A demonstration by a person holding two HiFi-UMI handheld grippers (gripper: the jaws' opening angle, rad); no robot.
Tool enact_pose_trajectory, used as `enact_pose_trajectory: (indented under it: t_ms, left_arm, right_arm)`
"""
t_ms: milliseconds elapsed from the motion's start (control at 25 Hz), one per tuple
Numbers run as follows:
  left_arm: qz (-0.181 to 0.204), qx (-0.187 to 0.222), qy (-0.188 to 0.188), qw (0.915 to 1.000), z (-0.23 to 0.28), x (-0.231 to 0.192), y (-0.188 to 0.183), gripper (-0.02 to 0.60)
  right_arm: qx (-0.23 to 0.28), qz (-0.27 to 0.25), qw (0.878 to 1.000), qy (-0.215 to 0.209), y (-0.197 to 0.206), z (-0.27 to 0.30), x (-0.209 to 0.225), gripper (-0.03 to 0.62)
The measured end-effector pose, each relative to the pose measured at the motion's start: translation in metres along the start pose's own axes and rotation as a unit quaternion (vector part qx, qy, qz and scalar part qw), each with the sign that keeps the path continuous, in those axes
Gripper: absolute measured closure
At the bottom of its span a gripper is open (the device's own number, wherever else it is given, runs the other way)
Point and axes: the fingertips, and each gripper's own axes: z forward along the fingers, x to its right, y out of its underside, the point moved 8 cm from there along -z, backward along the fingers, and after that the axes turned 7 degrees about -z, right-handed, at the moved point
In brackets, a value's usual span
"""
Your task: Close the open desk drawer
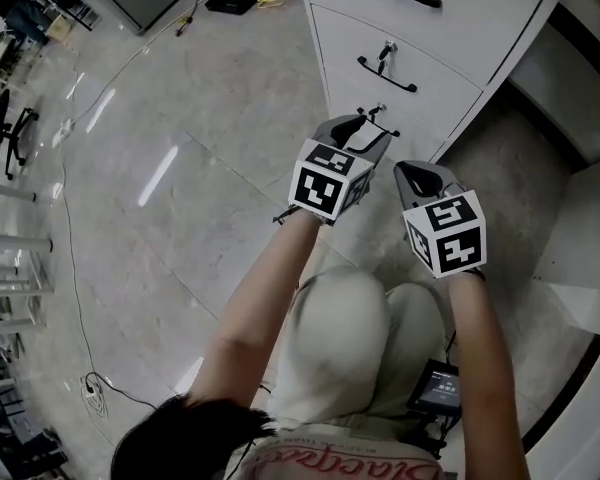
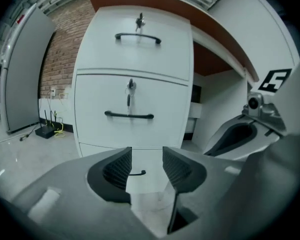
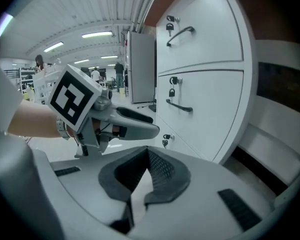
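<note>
1. My left gripper (image 2: 146,166) has its jaws spread and empty. It sits just in front of the bottom drawer (image 2: 146,156), whose dark handle (image 2: 138,173) shows beyond the gap, ungripped.
2. My right gripper (image 3: 146,156) has its jaws pressed together at the tips on nothing. It hangs beside the left one, off the cabinet.
3. In the right gripper view the bottom drawer front (image 3: 190,143) looks flush with the two drawers above it.
4. I judge the closing done or nearly so. What remains is a confirming push.
</note>
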Motion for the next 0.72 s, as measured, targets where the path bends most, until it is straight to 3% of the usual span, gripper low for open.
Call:
enact_pose_trajectory:
  t_ms: [440,640,720]
  left_arm:
    - [0.039,0.082,0.007,0.9959,-0.091,0.045,-0.03,0.411]
    - [0.036,0.12,-0.004,0.9922,-0.126,0.055,-0.041,0.471]
    - [0.033,0.139,-0.013,0.9896,-0.139,0.056,-0.046,0.542]
  right_arm:
    - [0.044,-0.014,0.999,0.006,-0.022,-0.045,-0.036,0.585]
    - [0.069,-0.038,0.997,0.016,-0.041,-0.071,-0.042,0.585]
    - [0.087,-0.037,0.995,0.024,-0.049,-0.08,-0.044,0.585]
